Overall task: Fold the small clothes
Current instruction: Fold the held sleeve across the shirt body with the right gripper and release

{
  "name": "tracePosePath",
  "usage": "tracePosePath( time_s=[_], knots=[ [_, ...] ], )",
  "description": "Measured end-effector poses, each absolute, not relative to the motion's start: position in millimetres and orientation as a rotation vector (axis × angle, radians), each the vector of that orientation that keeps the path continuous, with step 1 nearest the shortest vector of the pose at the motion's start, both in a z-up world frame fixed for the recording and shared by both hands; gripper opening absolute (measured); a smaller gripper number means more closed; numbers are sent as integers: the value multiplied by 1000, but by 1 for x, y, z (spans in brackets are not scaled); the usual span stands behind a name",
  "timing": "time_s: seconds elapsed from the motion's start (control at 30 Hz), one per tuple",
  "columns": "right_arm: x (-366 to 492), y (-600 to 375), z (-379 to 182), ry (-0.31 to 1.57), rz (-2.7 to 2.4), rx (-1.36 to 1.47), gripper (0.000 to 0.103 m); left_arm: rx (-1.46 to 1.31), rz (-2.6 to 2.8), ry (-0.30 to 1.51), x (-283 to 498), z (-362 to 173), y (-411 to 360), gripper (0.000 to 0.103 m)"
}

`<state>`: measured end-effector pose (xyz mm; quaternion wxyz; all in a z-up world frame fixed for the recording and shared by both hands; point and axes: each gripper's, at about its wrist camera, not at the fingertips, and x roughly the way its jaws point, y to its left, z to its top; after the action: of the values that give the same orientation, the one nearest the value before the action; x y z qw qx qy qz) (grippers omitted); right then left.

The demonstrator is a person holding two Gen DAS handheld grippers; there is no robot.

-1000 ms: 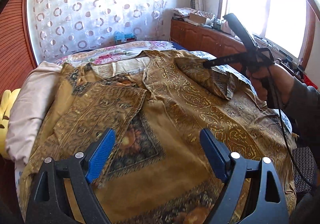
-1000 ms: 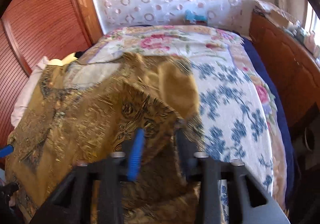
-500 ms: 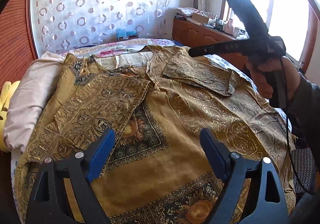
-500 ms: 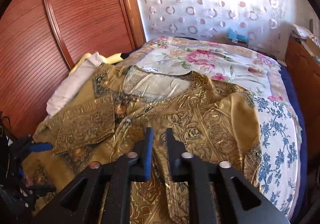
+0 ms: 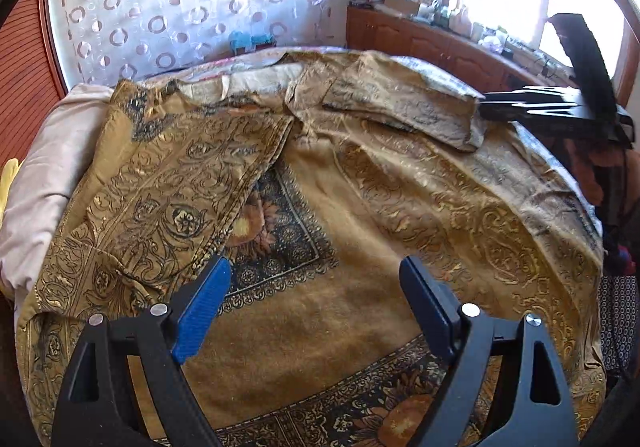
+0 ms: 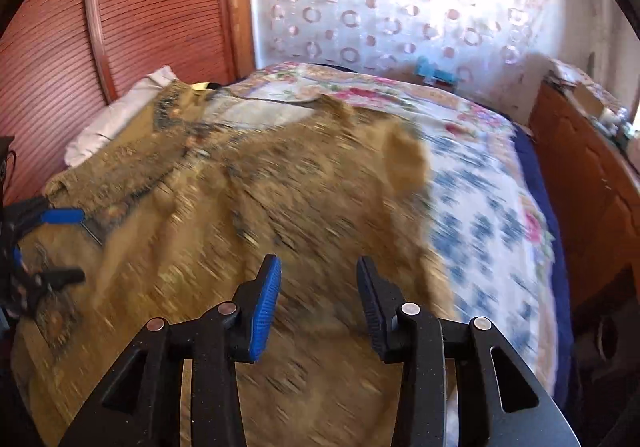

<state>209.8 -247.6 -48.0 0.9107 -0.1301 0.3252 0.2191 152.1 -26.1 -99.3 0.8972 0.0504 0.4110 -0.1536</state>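
The left wrist view gave a sharp look at the golden patterned garment (image 5: 320, 207), showing both sleeves folded in over its chest and a dark floral square printed on the body between them; the right wrist view, smeared with blur, showed the same garment (image 6: 240, 215) only as a brown mass, but added the floral bedspread (image 6: 492, 215) bare beside the garment and a reddish slatted wooden panel (image 6: 100, 27) beyond its collar end. The garment lay spread flat on the bed, covering most of it, with a pale pillow (image 5: 36, 183) just beside its shoulder and a wooden cabinet (image 5: 432, 43) under a bright window off its other side; a white curtain with ring patterns (image 5: 180, 7) hung beyond the collar. Its long axis ran from the hem, nearest the left gripper (image 5: 316, 303), away to the collar near the curtain. The left gripper hovered over the hem with its jaws standing wide and nothing between them. The right gripper (image 6: 318, 295) hung above the garment's side, jaws opening, part-way apart, with no cloth between them.
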Motion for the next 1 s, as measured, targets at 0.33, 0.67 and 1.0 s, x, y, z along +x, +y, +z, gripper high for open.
tracePosePath(
  time_s=[0.33, 0.67, 1.0],
  knots=[
    [206, -288, -53, 701, 345, -214, 42, 125, -294, 901, 158, -108, -30, 87],
    [195, -294, -57, 715, 325, -190, 6, 137, -285, 903, 159, -108, -32, 87],
    [202, -297, -48, 681, 320, -180, 19, 138, -286, 904, 159, -108, -32, 87]
  ],
)
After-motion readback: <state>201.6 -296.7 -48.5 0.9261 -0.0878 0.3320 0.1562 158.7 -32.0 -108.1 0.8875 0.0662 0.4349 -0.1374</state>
